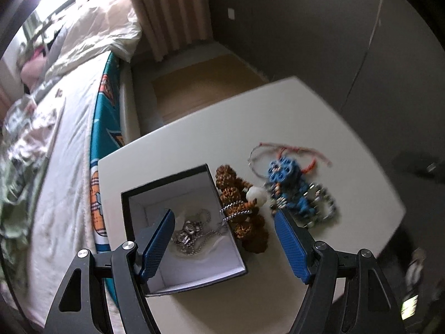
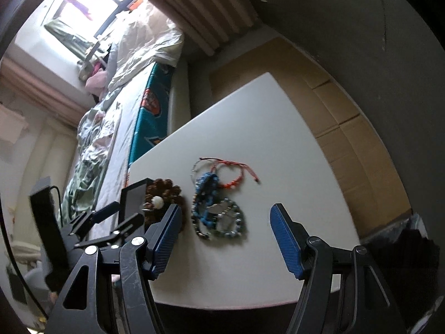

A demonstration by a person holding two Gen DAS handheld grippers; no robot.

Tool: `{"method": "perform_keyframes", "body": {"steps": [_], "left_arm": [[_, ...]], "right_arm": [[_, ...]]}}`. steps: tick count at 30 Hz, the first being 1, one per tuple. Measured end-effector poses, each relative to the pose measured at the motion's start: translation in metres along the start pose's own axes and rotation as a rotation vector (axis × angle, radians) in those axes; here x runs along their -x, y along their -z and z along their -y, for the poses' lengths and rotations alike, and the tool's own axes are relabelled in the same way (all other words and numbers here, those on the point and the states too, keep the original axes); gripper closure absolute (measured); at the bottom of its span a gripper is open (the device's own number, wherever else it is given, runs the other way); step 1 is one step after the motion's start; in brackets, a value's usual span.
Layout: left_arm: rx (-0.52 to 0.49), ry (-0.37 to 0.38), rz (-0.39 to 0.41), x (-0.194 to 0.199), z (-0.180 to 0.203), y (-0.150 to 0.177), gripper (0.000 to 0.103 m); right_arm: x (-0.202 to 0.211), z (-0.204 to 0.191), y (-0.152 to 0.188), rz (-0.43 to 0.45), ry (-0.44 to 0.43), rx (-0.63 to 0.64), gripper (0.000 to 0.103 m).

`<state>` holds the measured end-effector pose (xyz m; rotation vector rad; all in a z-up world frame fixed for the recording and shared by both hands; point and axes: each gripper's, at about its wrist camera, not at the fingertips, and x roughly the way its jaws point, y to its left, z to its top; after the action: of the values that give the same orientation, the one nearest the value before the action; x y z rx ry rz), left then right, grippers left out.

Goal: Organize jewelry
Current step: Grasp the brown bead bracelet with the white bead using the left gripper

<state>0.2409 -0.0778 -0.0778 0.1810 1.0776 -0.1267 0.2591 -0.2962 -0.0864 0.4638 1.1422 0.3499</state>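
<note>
My left gripper (image 1: pixel 224 229) hangs wide open, empty, over the black box (image 1: pixel 133 208) holding a silver chain (image 1: pixel 192 232); right gripper (image 2: pixel 224 229) open too, bracelets (image 2: pixel 218 211) just beside that box.

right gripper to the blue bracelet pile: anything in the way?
Nothing visible. The right gripper is open above the blue bracelet and dark bead bracelet; only bare table lies around them.

Between the left claw's ribbed blue pads (image 1: pixel 155 243), a matt black card box (image 1: pixel 130 211) holds shiny silver metal chain (image 1: pixel 192 233); beside it, rough brown, seemingly wooden beads (image 1: pixel 236 197).
</note>
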Motion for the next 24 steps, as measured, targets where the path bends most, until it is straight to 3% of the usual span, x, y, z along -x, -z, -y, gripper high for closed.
{"method": "perform_keyframes", "body": {"steps": [9, 12, 17, 19, 23, 24], "left_arm": [[-0.117, -0.211, -0.054, -0.035, 0.020, -0.005, 0.030], [-0.122, -0.246, -0.065, -0.043, 0.018, -0.008, 0.034], [-0.050, -0.157, -0.029, -0.034, 0.009, -0.014, 0.058], [0.008, -0.108, -0.006, -0.028, 0.001, -0.015, 0.075], [0.115, -0.036, 0.057, -0.013, -0.019, -0.013, 0.090], [0.133, 0.000, 0.066, -0.011, -0.024, -0.013, 0.101]], "right_arm": [[0.007, 0.030, 0.003, 0.013, 0.007, -0.058, 0.036], [0.008, 0.036, 0.004, 0.014, 0.010, -0.072, 0.036], [0.009, 0.040, 0.004, 0.014, 0.010, -0.083, 0.036], [0.009, 0.040, 0.004, 0.014, 0.010, -0.080, 0.036], [0.007, 0.038, 0.004, 0.009, 0.008, -0.073, 0.036], [0.006, 0.037, 0.004, 0.008, 0.008, -0.071, 0.036]]}}
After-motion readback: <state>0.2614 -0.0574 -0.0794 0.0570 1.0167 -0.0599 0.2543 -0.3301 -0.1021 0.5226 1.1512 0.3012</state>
